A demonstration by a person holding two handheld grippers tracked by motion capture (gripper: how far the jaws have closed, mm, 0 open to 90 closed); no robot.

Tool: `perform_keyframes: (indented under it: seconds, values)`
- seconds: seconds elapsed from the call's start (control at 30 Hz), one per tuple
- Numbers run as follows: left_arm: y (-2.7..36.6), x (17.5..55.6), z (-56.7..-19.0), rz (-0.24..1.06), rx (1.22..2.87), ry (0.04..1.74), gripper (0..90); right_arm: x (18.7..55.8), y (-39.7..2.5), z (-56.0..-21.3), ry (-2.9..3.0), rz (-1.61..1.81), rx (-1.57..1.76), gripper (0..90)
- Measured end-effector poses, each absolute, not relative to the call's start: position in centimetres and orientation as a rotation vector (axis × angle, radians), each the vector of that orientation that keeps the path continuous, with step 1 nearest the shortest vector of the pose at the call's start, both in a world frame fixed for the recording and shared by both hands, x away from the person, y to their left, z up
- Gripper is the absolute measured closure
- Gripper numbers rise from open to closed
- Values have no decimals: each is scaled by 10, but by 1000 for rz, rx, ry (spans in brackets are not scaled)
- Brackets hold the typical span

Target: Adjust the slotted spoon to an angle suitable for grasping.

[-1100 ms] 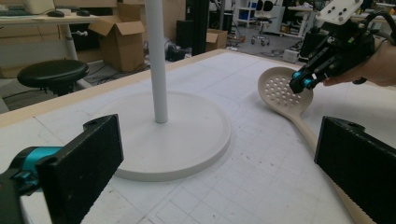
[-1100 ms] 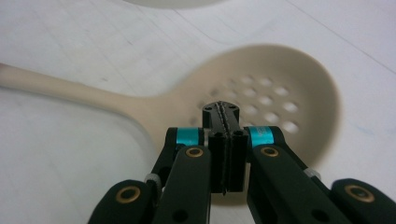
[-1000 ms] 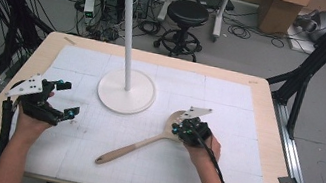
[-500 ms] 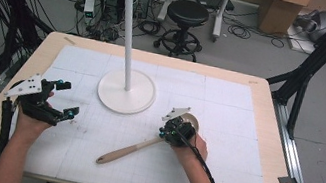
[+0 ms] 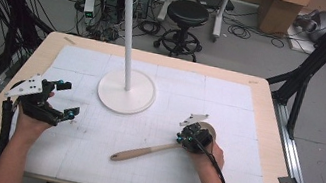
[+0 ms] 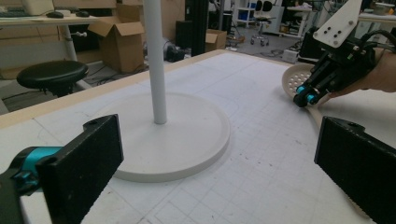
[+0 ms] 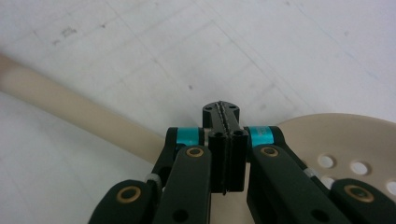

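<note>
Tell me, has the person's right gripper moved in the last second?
Yes. The right gripper has slid along the slotted wooden spoon, leftward relative to the white stand's round base.

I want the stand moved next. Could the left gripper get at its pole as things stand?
Probably yes: the left gripper is open, and only bare mat lies between it and the stand's pole. The slotted spoon lies off by the right gripper.

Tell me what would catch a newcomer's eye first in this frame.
The tall white pole stand with a round base rises from the middle of the white gridded mat. Right of it lies a pale wooden slotted spoon, with the right gripper shut right over the neck where handle meets perforated bowl. The left gripper is open near the table's left edge.
</note>
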State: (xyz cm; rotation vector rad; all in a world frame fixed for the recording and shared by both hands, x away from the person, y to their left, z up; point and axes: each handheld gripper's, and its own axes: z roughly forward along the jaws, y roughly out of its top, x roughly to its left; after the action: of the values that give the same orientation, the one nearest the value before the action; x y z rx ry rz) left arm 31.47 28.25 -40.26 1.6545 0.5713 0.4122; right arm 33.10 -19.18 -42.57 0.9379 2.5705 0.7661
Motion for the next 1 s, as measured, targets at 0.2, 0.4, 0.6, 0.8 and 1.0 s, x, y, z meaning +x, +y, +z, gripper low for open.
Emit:
perform_keyframes:
  seconds: [0.2,0.4,0.6,0.8,1.0]
  values:
    - [283,315,-403,412,1653,571,17,326,-199,-421,2553,869,940,900]
    - [282,315,-403,414,1656,572,17,308,-174,-407,2643,1124,713,900]
    - [283,314,-402,415,1651,570,17,289,-137,-412,2766,1185,527,900]
    - [285,314,-401,420,1645,568,17,286,-115,-430,2842,1099,451,900]
    - [285,314,-401,421,1645,570,17,298,-111,-432,2818,1119,496,900]
